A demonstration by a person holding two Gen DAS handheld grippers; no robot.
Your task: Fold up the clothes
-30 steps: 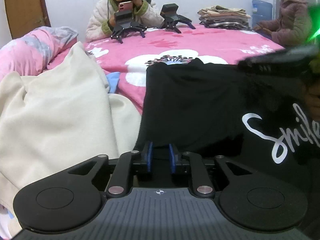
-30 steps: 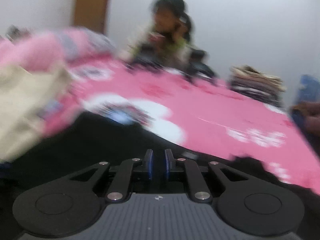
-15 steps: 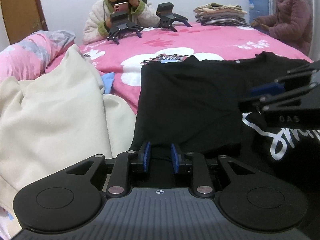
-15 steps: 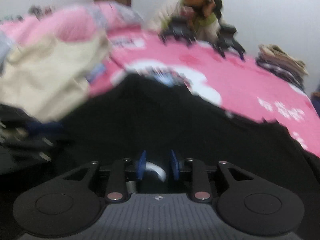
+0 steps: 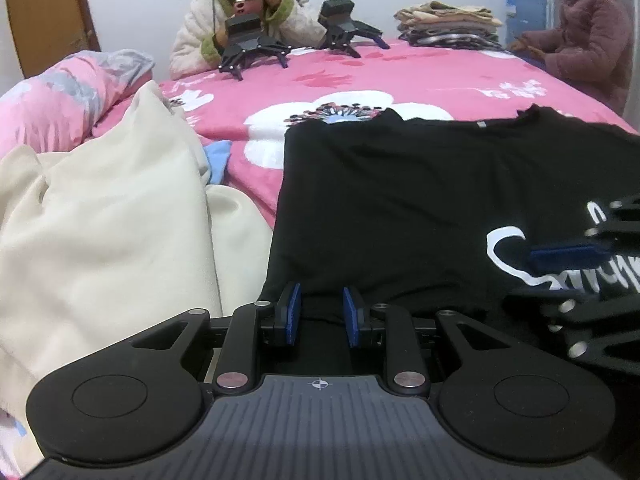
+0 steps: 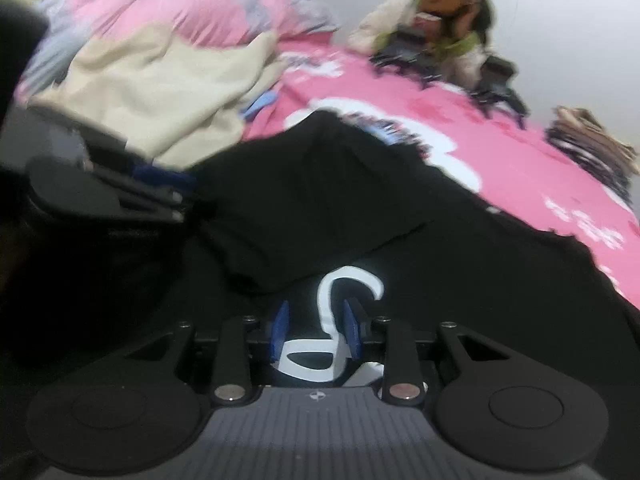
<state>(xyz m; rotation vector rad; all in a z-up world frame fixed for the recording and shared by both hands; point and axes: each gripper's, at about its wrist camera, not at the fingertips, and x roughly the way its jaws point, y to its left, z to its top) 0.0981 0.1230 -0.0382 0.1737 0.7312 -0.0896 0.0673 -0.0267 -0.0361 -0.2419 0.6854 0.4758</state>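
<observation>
Over black tee [image 5: 400, 200], L gripper [image 5: 320, 322] fingers part-open, R gripper [image 6: 314, 330] same

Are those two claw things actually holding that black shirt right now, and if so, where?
Neither. The left gripper is open at the black shirt's near edge; the right gripper is open over its white lettering.

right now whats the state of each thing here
black t-shirt: spread on bed, left side folded over
left gripper: open at hem
right gripper: open over white lettering
cream garment: crumpled, unfolded
stack of clothes: folded
spare grippers: resting on bed
</observation>
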